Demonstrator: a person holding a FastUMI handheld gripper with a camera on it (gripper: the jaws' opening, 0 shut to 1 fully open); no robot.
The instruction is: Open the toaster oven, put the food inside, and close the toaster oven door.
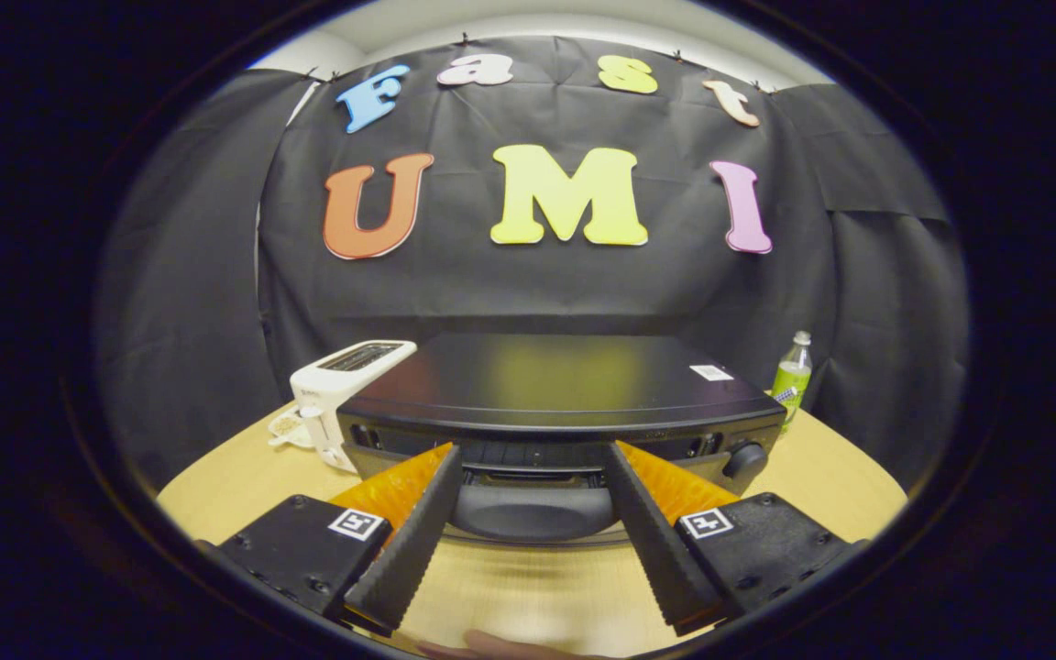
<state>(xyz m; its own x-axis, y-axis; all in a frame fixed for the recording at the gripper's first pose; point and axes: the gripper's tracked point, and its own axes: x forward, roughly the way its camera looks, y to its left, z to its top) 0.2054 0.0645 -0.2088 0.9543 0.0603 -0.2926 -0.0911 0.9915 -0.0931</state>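
Toaster oven [555, 390] sits just ahead — gripper [533, 458] jaws spread wide, flanking its door handle [533, 511].

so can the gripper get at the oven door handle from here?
Probably yes. The gripper is open, its fingers straddling the handle of the toaster oven. Nothing sits between them; the white toaster is off to one side.

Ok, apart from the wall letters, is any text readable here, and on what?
White sticker on the black toaster oven: too small to read.
Green plastic bottle, label: blurred.
White pop-up toaster, front mark: too small.
Square markers on the open tongs, which flank the oven's front: patterns, no words.
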